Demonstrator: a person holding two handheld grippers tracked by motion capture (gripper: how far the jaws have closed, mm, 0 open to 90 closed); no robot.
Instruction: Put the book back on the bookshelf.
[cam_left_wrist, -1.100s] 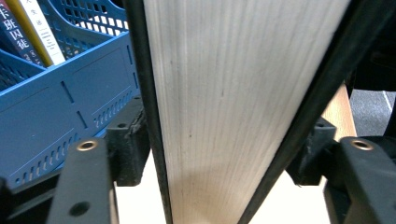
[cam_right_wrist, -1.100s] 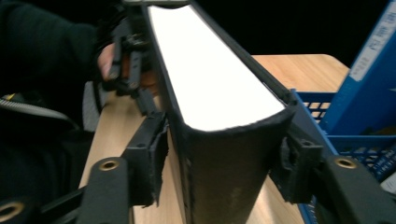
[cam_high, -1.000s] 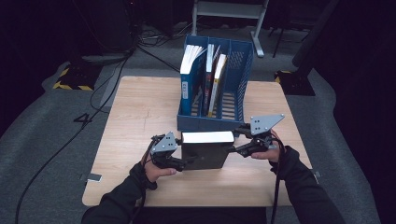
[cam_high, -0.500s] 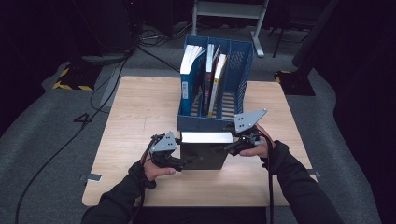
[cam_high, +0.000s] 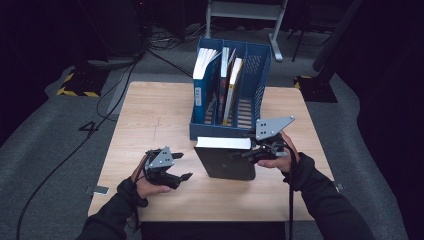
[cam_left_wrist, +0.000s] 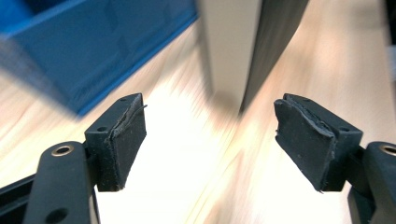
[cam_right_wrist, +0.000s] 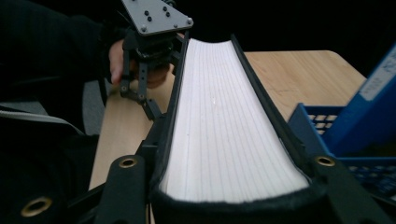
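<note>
A thick black book (cam_high: 225, 162) stands on its edge on the wooden table (cam_high: 150, 110), white pages up, just in front of the blue file rack (cam_high: 257, 75). My right gripper (cam_high: 250, 152) is shut on the book's right end; its jaws have just been closing further on the book (cam_right_wrist: 219, 116), one along each cover. My left gripper (cam_high: 182, 177) sits to the left of the book, apart from it, open. Its jaws have just been opening, with nothing between the pads (cam_left_wrist: 121, 135). The book's end (cam_left_wrist: 233, 42) stands ahead of it.
The rack holds several upright books (cam_high: 206, 75) in its left and middle slots; its right slot looks free. In the left gripper view the blue rack (cam_left_wrist: 93, 46) is at the upper left. Bare table lies left of the rack and along the front edge.
My left gripper has let go of the book's left end and drawn away to the left. The right gripper has stayed on the book's right end and shifted slightly inward.
</note>
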